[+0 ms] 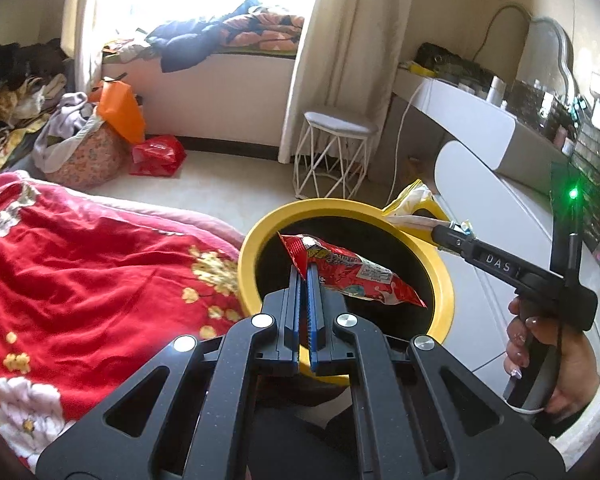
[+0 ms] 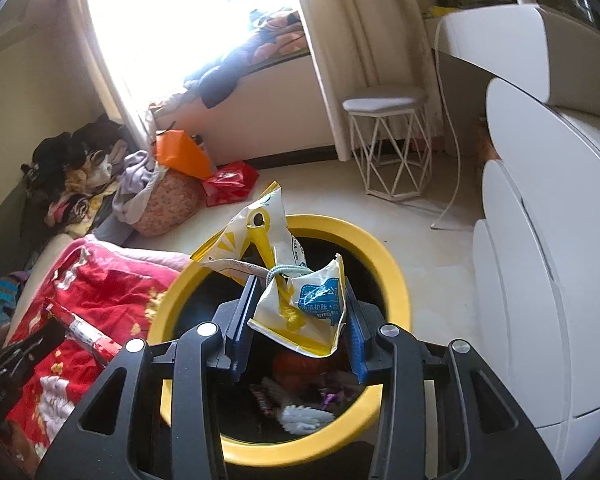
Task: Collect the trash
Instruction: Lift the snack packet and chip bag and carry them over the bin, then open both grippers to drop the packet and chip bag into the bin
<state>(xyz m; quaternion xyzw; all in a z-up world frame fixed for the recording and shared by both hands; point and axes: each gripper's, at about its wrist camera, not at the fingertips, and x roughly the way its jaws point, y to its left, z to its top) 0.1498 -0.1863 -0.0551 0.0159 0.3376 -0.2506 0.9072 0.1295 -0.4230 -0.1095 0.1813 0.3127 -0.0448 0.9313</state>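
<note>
My left gripper [image 1: 305, 268] is shut on a red snack wrapper [image 1: 352, 274] and holds it over the mouth of the yellow-rimmed bin [image 1: 256, 236]. My right gripper [image 2: 300, 280] is wide open over the same bin [image 2: 396, 280]. A crumpled white-and-yellow bag [image 2: 284, 276] sits loose between its jaws, above the opening. The right gripper also shows in the left wrist view [image 1: 452, 236], at the bin's far rim with the bag [image 1: 412, 204]. Wrappers and white trash [image 2: 300, 404] lie in the bin. The left gripper's wrapper shows at the left of the right wrist view [image 2: 84, 332].
A red flowered blanket [image 1: 80, 280] covers the bed to the left of the bin. A white dresser [image 2: 548, 280] stands right of it. A white wire stool [image 1: 336, 152], a red bag [image 1: 156, 156] and a pile of clothes [image 1: 80, 136] are on the floor beyond.
</note>
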